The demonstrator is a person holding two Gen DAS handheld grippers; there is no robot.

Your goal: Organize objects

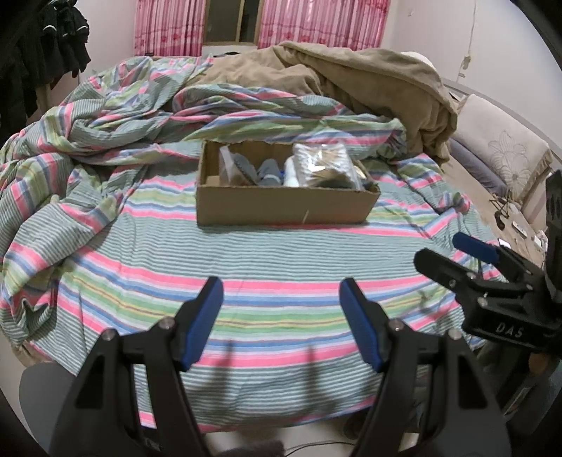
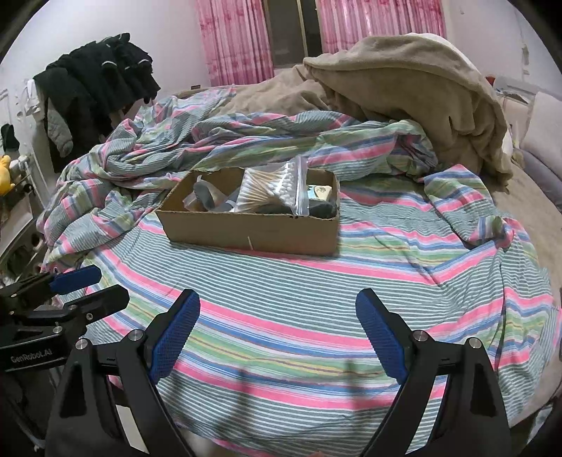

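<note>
Both claws stand released and hold nothing; the left gripper has its two blue pads spread wide above the striped sheet, and the right gripper is spread in the same way, a little wider. Each claw is also seen from the other's camera, at the side edge of the view, with its fingers apart.

One cardboard box sits on the sheet in the middle of the bed, well apart from both claws; it is open at the top. Inside it I count one clear zip bag of cotton swabs, which leans up and stands higher than the box rim; one white bottle-like thing beside it; some grey soft items toward the left end; one dark item at the right end. How many grey items there are I cannot tell.

The right wrist view shows the swabs clearly, with wooden sticks and white tips; in the left wrist view the same bag is only a shiny blur. The left wrist view shows the white thing, which the other view hides behind the bag.

Behind the box lies one crumpled striped quilt; behind that, one tan blanket in a heap. Two pink curtains hang at the window; dark clothes hang at the left; one yellow plush toy shows only in the right wrist view.
</note>
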